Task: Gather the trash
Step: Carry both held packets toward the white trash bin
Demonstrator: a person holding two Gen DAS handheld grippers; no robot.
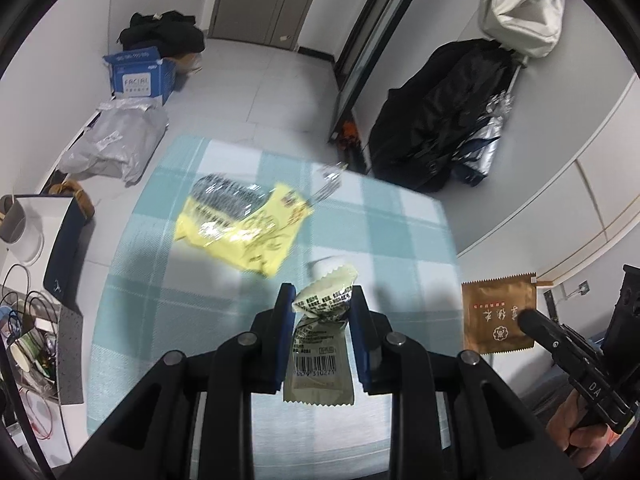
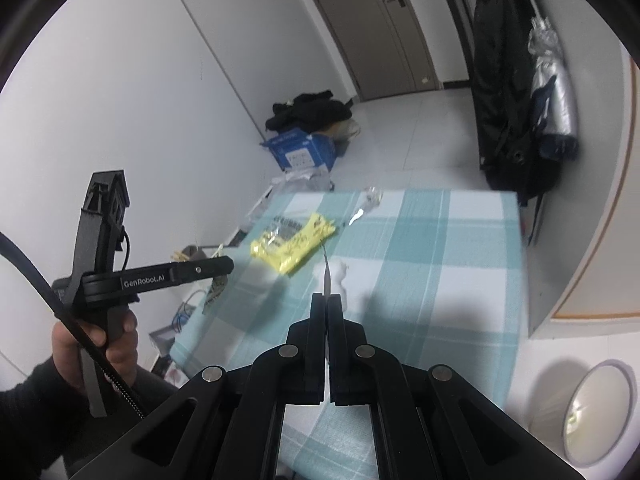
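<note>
The left tool [image 1: 320,296] pinches a light, crinkly grey wrapper [image 1: 320,344]; the right tool [image 2: 327,300] clamps a thin brown packet [image 1: 498,314] edge-on. A limp yellow wrapper [image 1: 244,226] near the counter's [image 1: 400,232] far edge probably needs an edge pinch.

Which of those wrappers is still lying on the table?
The yellow wrapper. The grey barcoded wrapper sits in the left gripper; the brown one hangs from the right gripper.
</note>
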